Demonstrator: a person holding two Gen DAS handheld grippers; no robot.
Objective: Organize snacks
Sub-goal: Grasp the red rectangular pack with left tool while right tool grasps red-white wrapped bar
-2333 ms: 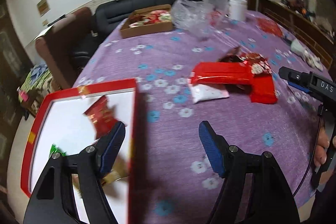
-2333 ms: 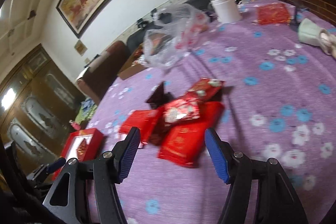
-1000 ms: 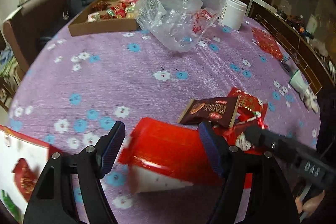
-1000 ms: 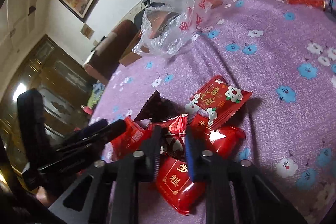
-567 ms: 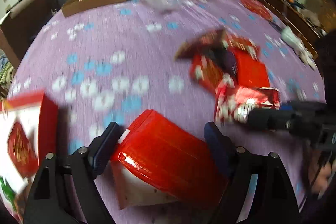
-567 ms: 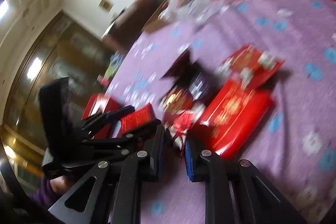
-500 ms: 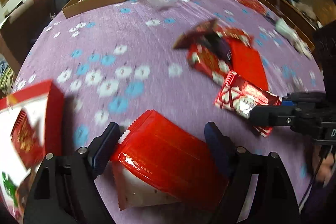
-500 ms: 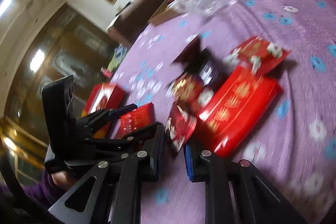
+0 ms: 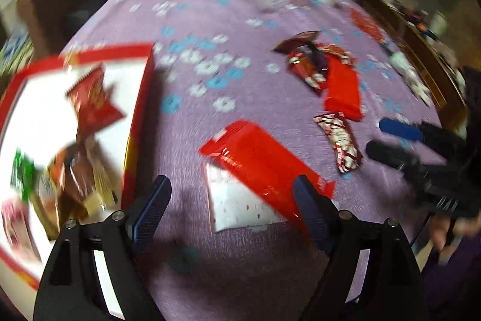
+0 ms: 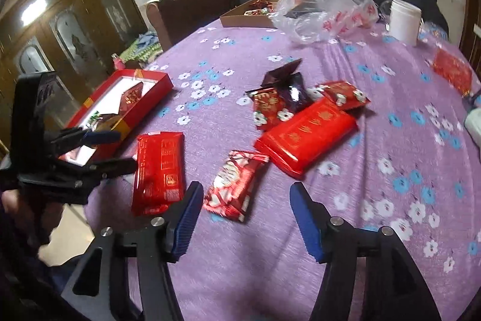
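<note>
Two packets lie short of the box [image 10: 156,89].
Left gripper [image 9: 231,200] gapes around the red packet [image 9: 264,167]; right gripper [image 10: 245,209], jaws just opening, stands empty beside the striped packet [image 10: 234,185].

The right tool [image 10: 245,211], jaws just opened, hangs over a red-and-white snack packet [image 10: 234,185] lying free on the purple tablecloth [image 10: 375,200].
</note>
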